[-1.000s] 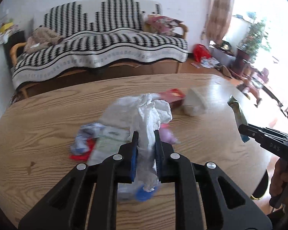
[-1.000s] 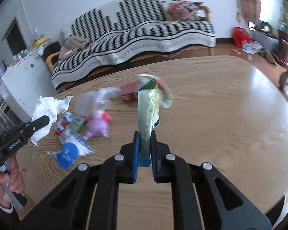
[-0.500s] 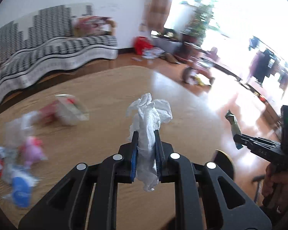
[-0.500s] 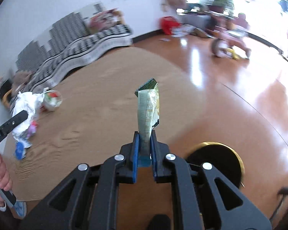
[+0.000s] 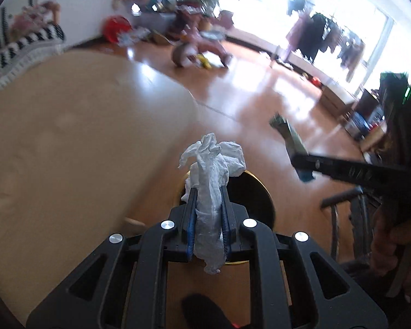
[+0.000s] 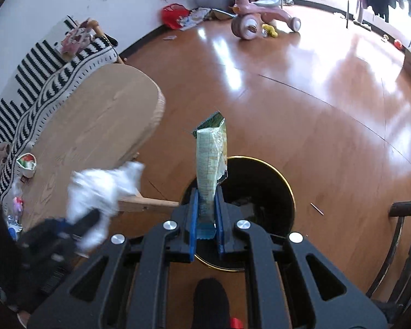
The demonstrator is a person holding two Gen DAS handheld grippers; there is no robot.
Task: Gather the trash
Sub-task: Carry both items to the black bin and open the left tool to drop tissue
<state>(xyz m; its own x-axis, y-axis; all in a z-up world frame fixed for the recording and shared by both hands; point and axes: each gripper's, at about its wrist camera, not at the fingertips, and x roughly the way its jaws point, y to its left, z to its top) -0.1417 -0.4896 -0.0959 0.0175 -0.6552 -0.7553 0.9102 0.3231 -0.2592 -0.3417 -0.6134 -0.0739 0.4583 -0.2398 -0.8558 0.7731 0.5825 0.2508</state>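
Left hand-held gripper (image 5: 208, 216) pinches a crumpled tissue (image 5: 212, 164); right hand-held gripper (image 6: 205, 219) clamps a flattened snack wrapper (image 6: 212, 153) upright. Both hang past the worktop's rounded end (image 6: 157, 109), above the black bin (image 6: 263, 192) on the floor, likely positioned for dropping.

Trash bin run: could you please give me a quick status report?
Left gripper shut on crumpled tissue. Right gripper shut on snack wrapper. Both over the open black bin. Nothing blocking.

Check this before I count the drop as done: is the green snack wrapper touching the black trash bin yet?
Cannot tell. In the right wrist view the green snack wrapper, clamped in the right gripper, overlaps the black trash bin's opening, but depth is unreadable.
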